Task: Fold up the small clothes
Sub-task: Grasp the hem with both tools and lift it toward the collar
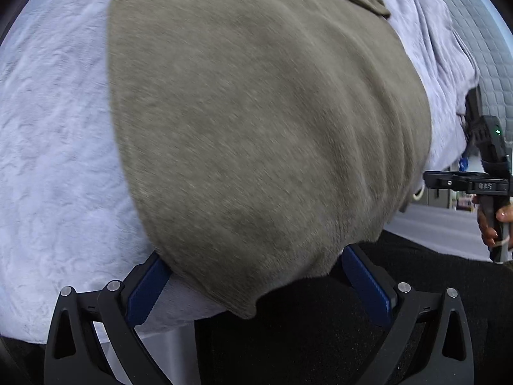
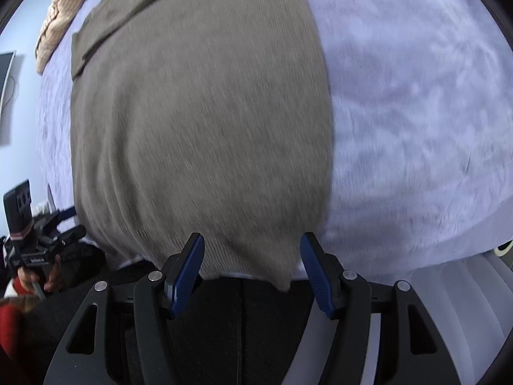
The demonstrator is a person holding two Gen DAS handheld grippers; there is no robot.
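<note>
While both tools hang over the near edge of the bed, the grey-brown knitted top lies spread flat on the pale lilac blanket, its near hem drooping just past the blanket's edge toward the person's dark trousers. Left tool first: its blue pads stand wide apart, released, with the near left corner of the top hanging between them and neither pad pressing on the cloth. Over to the right tool: same story, jaws parted, blue fingers either side of the near right corner of the hem, fabric between them but not pinched. Both views are smeared with blur, so the knit's ribbing reads only as streaks. At the far end of the top a folded band of the same cloth lies across it, and beyond that a cream ribbed garment sits bunched on the blanket. Each view catches the other tool at its edge, a hand wrapped round the black handle, and a red sleeve shows low on the left of the right wrist view.
</note>
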